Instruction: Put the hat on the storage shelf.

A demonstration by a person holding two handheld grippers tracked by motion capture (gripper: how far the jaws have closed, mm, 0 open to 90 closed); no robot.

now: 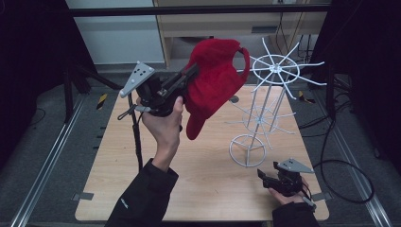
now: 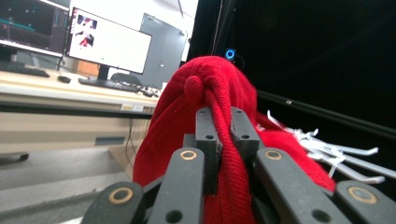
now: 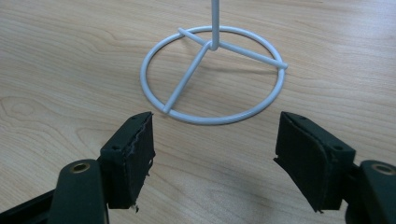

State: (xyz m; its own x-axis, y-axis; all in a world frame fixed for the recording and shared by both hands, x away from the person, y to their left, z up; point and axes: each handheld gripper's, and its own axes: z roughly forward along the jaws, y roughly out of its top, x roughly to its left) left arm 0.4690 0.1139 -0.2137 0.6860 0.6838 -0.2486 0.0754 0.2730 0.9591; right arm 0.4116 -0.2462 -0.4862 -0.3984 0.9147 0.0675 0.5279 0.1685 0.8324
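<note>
In the left gripper view the red knitted cap [image 2: 205,140] hides most of the white wire hat stand [image 2: 336,154] behind it, leaving a few prongs showing. The left claw [image 1: 191,75] is pressed together on a bunched fold of the cap, holding it in the air above the light wooden counter [image 1: 142,179], close beside the stand's top ring. The right claw [image 3: 215,158] is spread wide with nothing between its pads, low over the counter just before the stand's round base.

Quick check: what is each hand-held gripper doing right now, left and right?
Left hand-held gripper: shut on the red cap, held up beside the white wire rack.
Right hand-held gripper: open, holding nothing, low over the table.
</note>
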